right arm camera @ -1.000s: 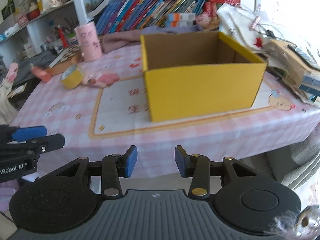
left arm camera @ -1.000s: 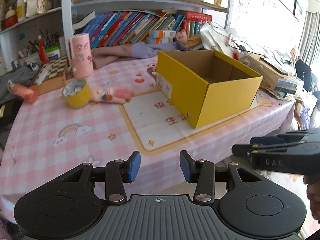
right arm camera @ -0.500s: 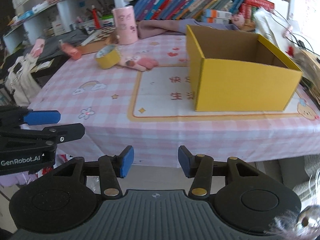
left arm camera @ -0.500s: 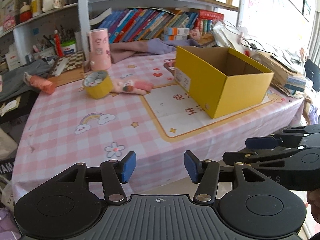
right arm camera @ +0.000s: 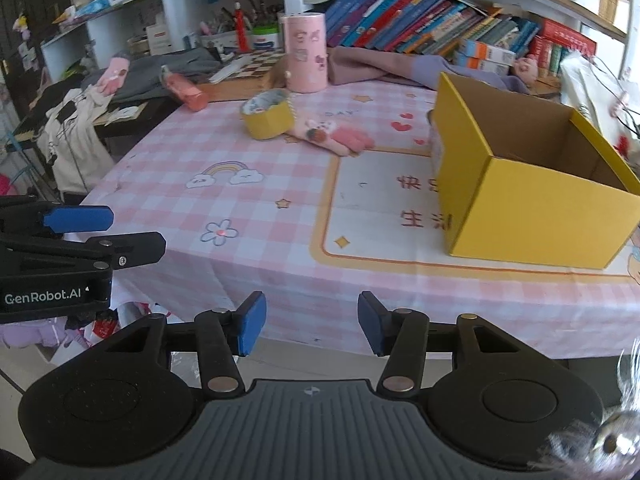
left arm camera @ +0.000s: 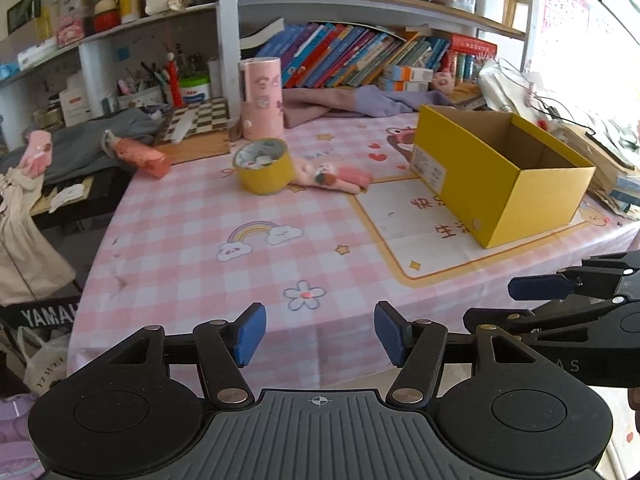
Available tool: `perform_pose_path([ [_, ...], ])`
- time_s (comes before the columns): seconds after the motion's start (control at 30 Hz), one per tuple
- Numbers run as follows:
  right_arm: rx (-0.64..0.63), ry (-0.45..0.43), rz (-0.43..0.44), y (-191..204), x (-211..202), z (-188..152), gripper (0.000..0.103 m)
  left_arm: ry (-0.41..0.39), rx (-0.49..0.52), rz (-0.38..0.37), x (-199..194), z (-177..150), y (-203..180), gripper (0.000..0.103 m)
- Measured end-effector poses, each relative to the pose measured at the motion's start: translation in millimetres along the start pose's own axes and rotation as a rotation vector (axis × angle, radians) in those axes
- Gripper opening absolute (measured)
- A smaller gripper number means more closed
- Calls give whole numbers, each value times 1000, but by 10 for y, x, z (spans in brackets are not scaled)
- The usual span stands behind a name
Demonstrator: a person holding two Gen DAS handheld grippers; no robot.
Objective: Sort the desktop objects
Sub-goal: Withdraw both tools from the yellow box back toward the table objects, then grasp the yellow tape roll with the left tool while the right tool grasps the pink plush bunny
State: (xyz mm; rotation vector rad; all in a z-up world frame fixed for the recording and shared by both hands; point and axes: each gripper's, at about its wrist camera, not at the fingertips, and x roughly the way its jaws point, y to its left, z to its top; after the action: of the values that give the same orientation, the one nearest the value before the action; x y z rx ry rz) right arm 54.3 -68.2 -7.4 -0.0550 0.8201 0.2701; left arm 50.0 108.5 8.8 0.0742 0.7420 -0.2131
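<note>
I hold both grippers short of the table edge, jaws wide, empty. From my left gripper (left arm camera: 318, 334) the yellow tape roll (left arm camera: 263, 166) lies at 12 o'clock, well apart; the pink toy (left arm camera: 336, 174) beside it stretches toward 3 o'clock. My right gripper (right arm camera: 311, 324) faces the box (right arm camera: 532, 196) at 2 o'clock, seemingly empty.

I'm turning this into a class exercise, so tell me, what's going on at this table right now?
A person holds two claws at the near edge of the table, ready to sort. The left claw and right claw are both open and hold nothing. The yellow box stands open, seemingly with nothing in it yet. The yellow tape roll and pink plush toy lie untouched farther back.
</note>
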Motion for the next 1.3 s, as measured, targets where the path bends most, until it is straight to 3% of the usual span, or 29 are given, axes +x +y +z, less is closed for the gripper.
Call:
perform_pose_path([
  [0.37,-37,-3,37,235,113,114,49,2,-29,39,-50,-34,249,69],
  [0.47,-40,0,48,280,137,148,50,0,-27,51,-68,-41,283,76],
  [0.87,-63,18,80,360,280,273,57,33,-37,54,18,-35,345,78],
  [1.3,-81,28,91,216,680,608,59,17,-105,68,400,324,470,83],
])
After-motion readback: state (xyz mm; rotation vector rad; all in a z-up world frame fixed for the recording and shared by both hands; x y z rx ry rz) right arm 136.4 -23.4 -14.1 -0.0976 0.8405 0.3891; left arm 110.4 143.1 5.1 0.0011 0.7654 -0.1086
